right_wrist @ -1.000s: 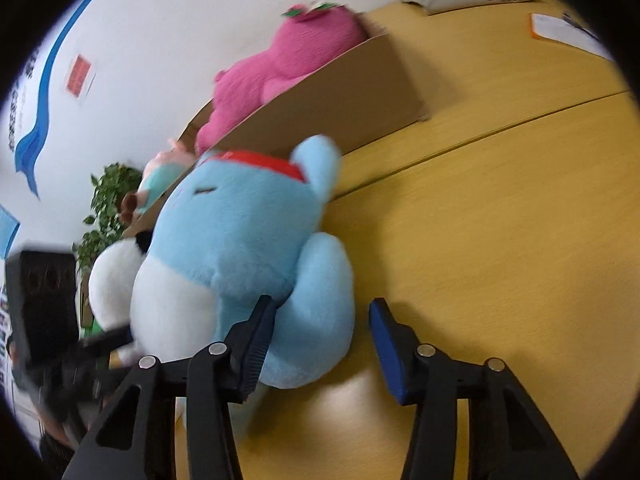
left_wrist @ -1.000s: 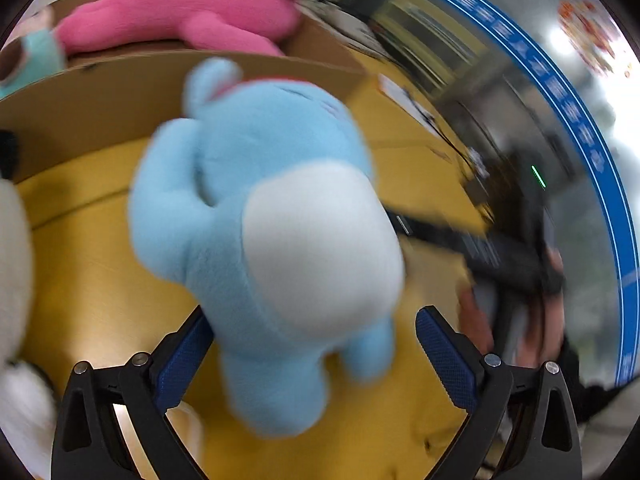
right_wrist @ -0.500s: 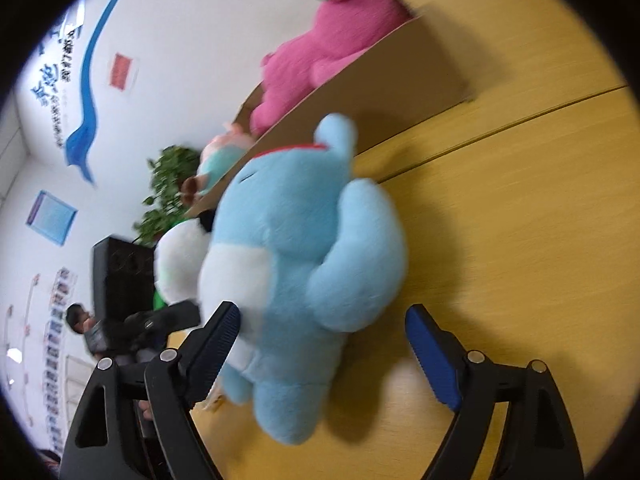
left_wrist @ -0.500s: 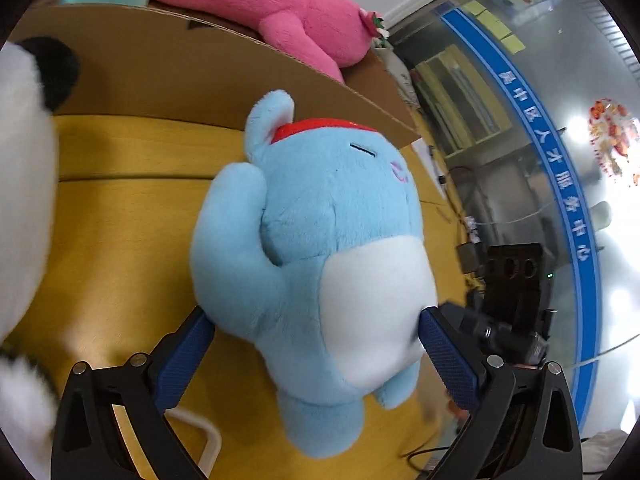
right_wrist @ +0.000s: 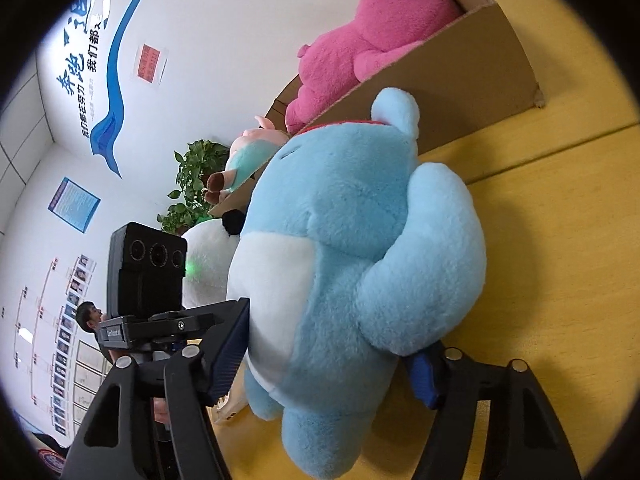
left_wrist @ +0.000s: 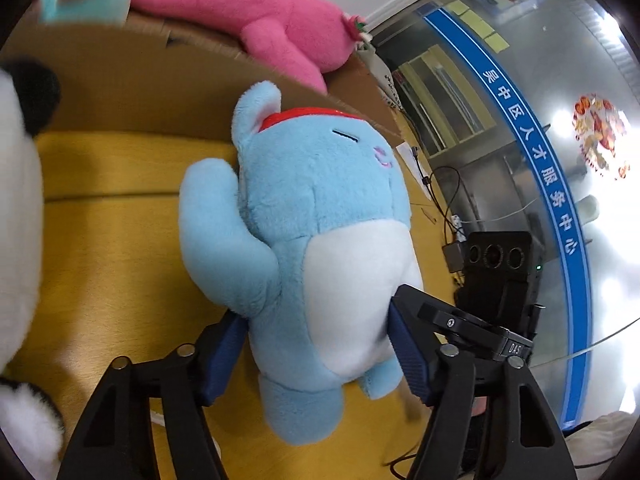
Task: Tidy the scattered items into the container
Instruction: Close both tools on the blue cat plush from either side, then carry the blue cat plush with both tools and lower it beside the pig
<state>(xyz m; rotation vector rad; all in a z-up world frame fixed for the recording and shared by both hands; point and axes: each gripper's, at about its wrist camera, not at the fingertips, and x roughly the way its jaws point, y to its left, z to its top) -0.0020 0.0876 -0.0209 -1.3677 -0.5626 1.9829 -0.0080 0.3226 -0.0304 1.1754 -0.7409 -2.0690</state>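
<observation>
Between both tools' closing jaws, blue plush.

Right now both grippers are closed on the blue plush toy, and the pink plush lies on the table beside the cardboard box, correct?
Not quite. The pink plush lies in the cardboard box, not on the table, as the right wrist view shows. The rest holds: the left gripper and right gripper have just closed on the blue plush toy.
</observation>
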